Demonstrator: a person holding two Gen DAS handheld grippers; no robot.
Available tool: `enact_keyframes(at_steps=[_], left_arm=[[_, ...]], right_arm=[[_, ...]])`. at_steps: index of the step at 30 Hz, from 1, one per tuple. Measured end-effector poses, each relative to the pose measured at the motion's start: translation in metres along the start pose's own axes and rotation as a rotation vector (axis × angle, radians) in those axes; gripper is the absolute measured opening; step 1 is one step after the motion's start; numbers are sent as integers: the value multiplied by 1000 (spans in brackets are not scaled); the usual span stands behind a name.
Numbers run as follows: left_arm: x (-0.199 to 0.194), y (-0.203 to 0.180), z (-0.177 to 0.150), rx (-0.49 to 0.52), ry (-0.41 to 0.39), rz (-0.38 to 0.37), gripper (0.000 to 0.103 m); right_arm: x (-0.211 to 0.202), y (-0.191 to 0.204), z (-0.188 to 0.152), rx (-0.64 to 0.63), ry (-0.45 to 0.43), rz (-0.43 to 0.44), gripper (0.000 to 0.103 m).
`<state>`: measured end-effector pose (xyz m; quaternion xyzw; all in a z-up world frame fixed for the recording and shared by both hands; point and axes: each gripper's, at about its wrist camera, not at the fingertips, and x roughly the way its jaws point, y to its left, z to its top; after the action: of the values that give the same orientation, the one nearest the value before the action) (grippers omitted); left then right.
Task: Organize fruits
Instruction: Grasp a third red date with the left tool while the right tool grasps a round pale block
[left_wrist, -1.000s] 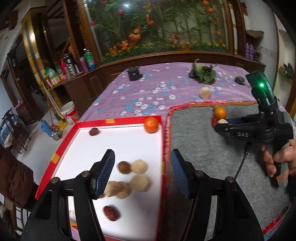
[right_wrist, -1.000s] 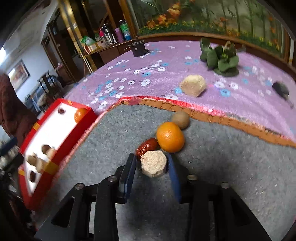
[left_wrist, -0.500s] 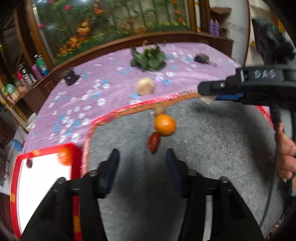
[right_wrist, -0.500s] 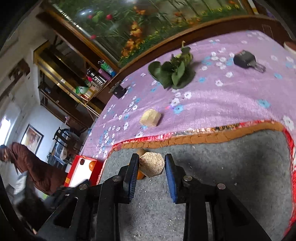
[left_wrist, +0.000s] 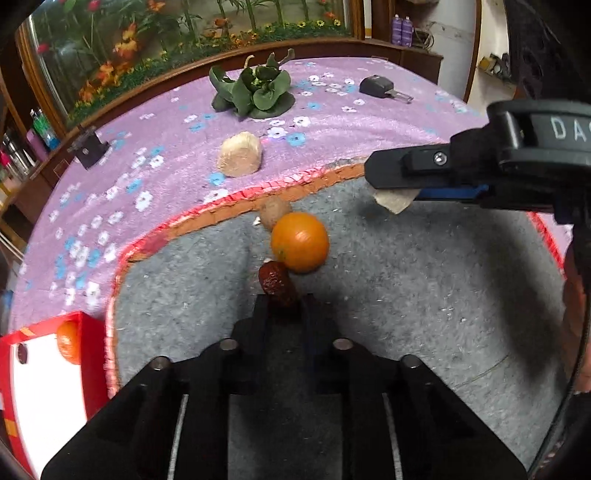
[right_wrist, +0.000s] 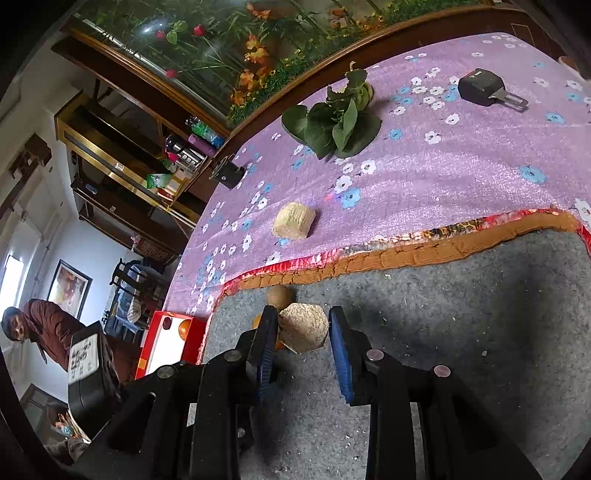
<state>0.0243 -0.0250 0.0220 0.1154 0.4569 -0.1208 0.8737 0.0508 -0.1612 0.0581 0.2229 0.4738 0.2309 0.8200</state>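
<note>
From the left wrist, the left tongs (left_wrist: 282, 301) are drawn nearly together, clamped on the dark red wrinkled jujube (left_wrist: 276, 282), which lies on the grey felt mat (left_wrist: 406, 295) between their tips. Touching the far end of the jujube sits the round orange tangerine (left_wrist: 300, 242), with a small brown round fruit (left_wrist: 274, 215) just behind it at the mat's orange-red border. To the right, raised above the mat, the right tongs (left_wrist: 393, 186) grip a pale tan faceted block (left_wrist: 393, 201); white letters "DA" read on their black body. A second tan block (left_wrist: 240, 154) rests on the purple flowered counter (left_wrist: 155, 155) beyond the mat, and a red-rimmed white tray (left_wrist: 40, 387) at lower left holds another tangerine (left_wrist: 68, 341). From the right wrist, the right tongs (right_wrist: 303, 328) are narrowly parted, clamped on the pale tan faceted block (right_wrist: 304, 326) between blue pads (right_wrist: 341, 363). The brown round fruit (right_wrist: 279, 295) lies just beyond the tips, and a sliver of tangerine (right_wrist: 256, 321) shows beside the left finger.
</note>
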Motion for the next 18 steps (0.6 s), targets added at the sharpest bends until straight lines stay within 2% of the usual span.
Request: enact_keyframes(at_steps=[10,12,14,18], left_arm=[[-3,3,3,-43,-19,9,12],[-2,6,6,-64,-12,32,16],[0,12,8,-98,3,23,30],[3,9,12,-113,3,16,37]], right_arm=[[2,-3,0,7,1,-7,29],[3,-4,1,14,5,-8,29],[3,-3,1,12,1,-4,29],[1,-2,1,8,-7,-1,29]])
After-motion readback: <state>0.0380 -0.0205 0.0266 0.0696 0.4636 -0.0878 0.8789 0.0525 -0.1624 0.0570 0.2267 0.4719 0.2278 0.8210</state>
